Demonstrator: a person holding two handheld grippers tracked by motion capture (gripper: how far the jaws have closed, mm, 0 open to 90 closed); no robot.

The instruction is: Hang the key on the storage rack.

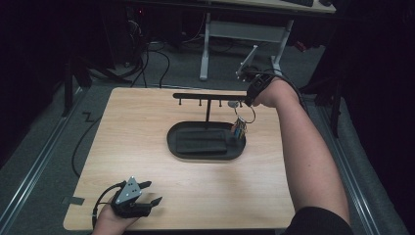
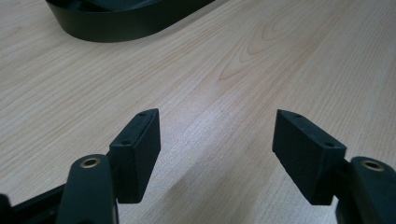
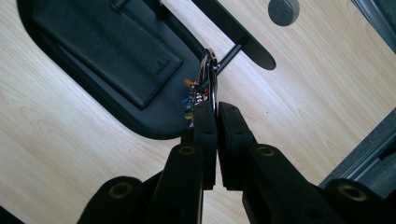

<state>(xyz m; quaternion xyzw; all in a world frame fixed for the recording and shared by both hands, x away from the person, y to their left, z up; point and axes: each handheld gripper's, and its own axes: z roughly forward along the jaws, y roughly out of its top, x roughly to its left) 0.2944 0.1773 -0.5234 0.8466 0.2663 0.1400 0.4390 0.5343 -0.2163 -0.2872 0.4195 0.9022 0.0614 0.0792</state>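
One key ring (image 3: 208,79) sits clamped in the right gripper (image 3: 217,109) by the rack's (image 1: 208,96) right end, probably nearing a peg, so ease it on slowly; left gripper (image 1: 152,192) idles, jaws apart.

**Lit worktop, dark room**

In the high view the worktop (image 1: 147,147) is evenly lit from above while the surroundings sink into near-black. Shadows are soft. The left gripper view shows a pale sheen on the wood; both gripper views blur the nearest tool parts.
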